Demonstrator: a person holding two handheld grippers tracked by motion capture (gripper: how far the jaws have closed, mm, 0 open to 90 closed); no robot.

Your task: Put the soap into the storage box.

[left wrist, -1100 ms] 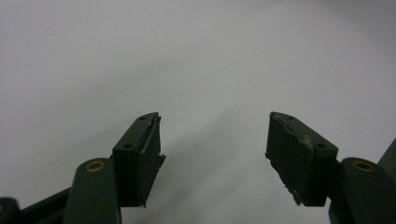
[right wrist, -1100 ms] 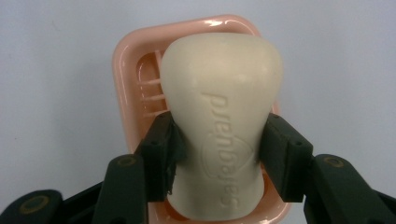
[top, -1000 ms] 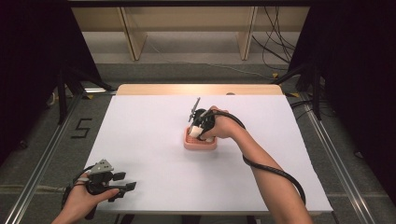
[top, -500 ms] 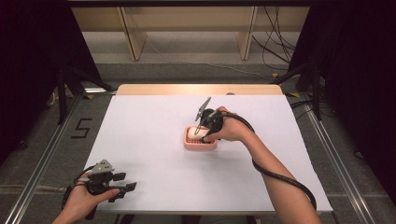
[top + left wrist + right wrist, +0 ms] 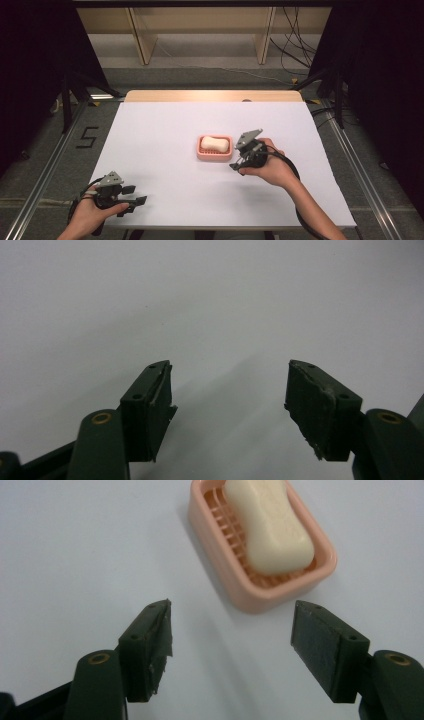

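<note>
The soap point(image 5: 214, 143) is lying in its pink dish point(image 5: 200, 152) mid-table, placement looking done, and my right gripper point(image 5: 231, 645), jaws just opened and empty, is hovering beside it.

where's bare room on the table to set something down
Bare: the white table left of and behind the pink slatted soap dish holding a cream soap bar. Crowded: right of the dish, by the open right gripper; front-left corner, by the left gripper.
</note>
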